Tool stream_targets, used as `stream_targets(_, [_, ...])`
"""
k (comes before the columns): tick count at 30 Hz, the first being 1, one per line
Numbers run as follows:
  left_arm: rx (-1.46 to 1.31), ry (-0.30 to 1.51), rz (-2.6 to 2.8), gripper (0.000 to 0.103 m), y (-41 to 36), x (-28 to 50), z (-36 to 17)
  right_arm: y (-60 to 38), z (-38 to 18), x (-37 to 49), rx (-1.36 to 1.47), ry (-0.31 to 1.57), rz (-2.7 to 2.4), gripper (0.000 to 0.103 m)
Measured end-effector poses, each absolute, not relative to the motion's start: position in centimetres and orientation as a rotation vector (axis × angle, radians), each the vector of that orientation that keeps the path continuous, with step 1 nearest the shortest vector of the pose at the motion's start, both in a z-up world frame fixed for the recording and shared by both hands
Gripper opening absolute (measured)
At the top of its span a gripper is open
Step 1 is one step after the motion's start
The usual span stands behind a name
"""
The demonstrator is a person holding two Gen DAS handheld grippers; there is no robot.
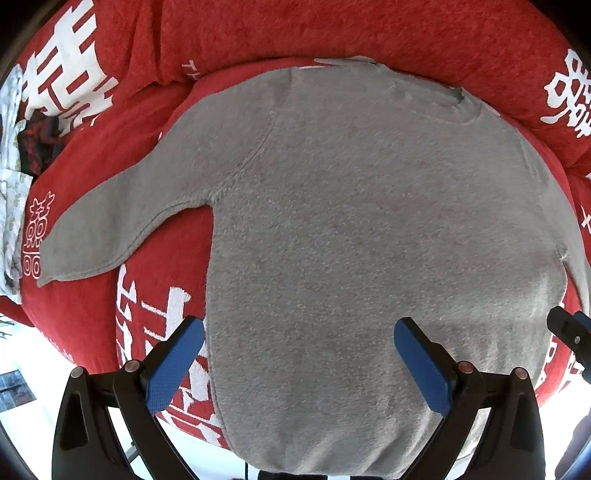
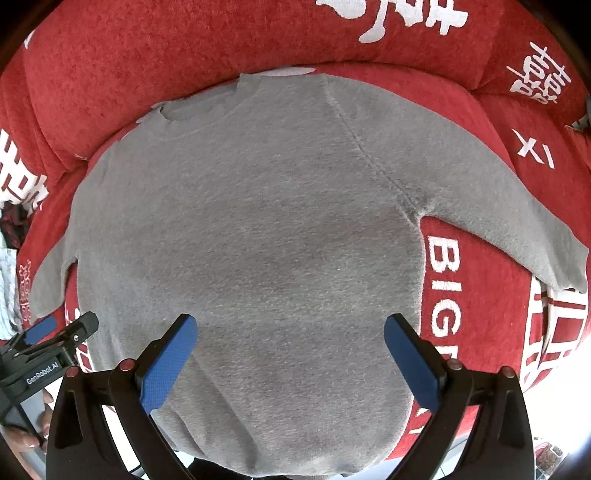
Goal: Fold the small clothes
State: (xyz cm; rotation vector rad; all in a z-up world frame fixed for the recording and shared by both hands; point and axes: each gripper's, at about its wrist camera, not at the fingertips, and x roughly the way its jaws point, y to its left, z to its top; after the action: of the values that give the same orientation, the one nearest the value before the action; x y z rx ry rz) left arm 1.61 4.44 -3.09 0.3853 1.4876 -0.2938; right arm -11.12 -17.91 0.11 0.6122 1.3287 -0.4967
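Blue pads (image 1: 173, 365) of left claw (image 1: 299, 363) nearest the lens, spread wide, nothing between them. Hovering over lower left part of grey sweater (image 1: 354, 236); left pad over the garment's side edge, right pad over the body. Contact with the cloth not discernible.

Right claw (image 2: 290, 360) likewise wide open and empty — both pads (image 2: 413, 363) over the lower body of the sweater. Touching or not: cannot tell.

Sweater spread flat on red cover (image 1: 332, 33) printed with white characters, neck toward the far side, hem toward the cameras. Left sleeve (image 1: 122, 218) angled out and down over the cover; right sleeve (image 2: 498, 206) likewise on the other side, beside the letters "BIG".

Cut off or unclear:
- hem lost below both frames, behind the claw bodies
- each claw seen only in part at the other view's edge
- right sleeve barely a sliver at the left view's edge
- dark red item (image 1: 37, 147) and pale patterned cloth (image 1: 9, 192) at far left — too distorted to identify
- fingertips at lower left of right view, partly hidden
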Motion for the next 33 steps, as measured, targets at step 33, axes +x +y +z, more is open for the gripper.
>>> stream_targets(33, [0.378, 1.506, -0.286, 0.103, 5.8, 2.2, -3.6, -16.7, -0.1, -10.1, 0.606, 1.344, -0.499, 0.101])
